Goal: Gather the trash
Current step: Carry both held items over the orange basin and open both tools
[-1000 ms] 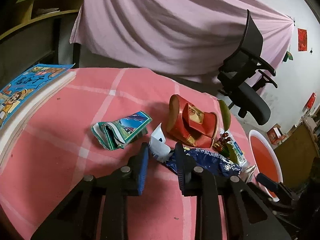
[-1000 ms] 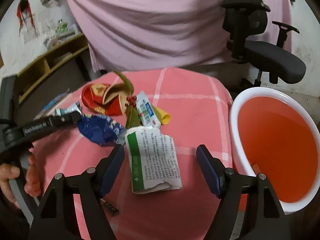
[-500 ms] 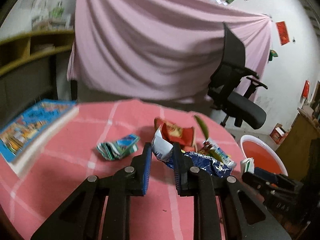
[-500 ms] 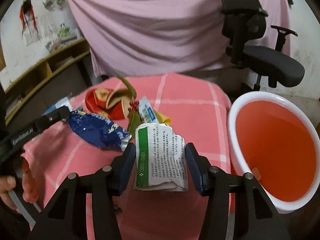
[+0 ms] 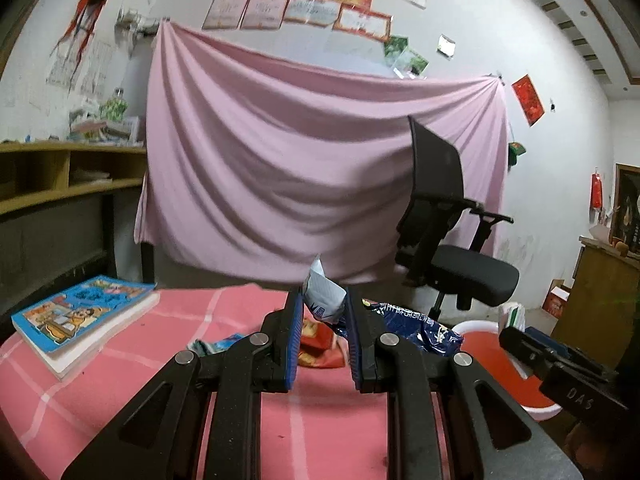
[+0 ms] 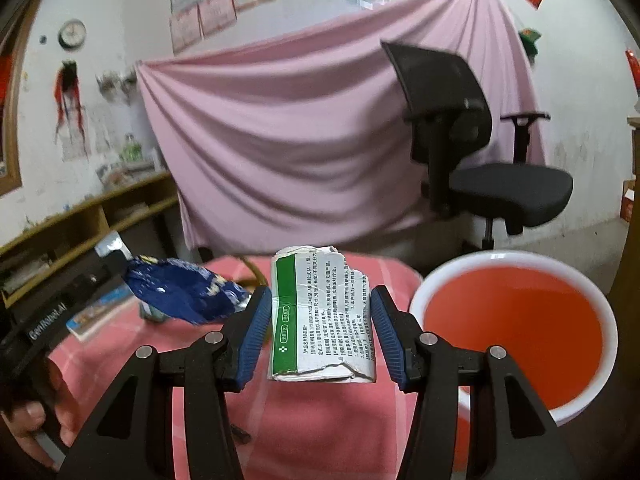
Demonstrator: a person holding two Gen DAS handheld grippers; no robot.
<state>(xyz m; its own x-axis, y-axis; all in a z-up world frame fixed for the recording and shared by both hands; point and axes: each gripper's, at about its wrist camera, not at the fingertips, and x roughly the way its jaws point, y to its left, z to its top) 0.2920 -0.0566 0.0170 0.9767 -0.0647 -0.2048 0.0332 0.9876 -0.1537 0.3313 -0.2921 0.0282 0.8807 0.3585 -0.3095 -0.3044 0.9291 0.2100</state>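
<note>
My left gripper point(image 5: 322, 316) is shut on a crumpled blue wrapper point(image 5: 412, 326); its white end point(image 5: 322, 300) sticks up between the pads, clear of the pink tablecloth point(image 5: 120, 392). In the right wrist view that wrapper point(image 6: 188, 292) hangs at the left. My right gripper point(image 6: 322, 300) is shut on a torn white-and-green carton point(image 6: 324, 316), held upright above the table edge. A white bin with a red liner point(image 6: 516, 320) stands just to the right of the carton, lower down.
A red packet point(image 5: 316, 344) and a green-blue wrapper point(image 5: 216, 344) lie on the table behind my left fingers. A stack of books point(image 5: 80, 316) sits at the left. A black office chair point(image 5: 448, 240) and a pink curtain point(image 5: 280, 160) stand beyond.
The right jaws closed onto the carton, then lifted it off the cloth. The left gripper rose with the blue wrapper. Both views tilted up toward the wall.
</note>
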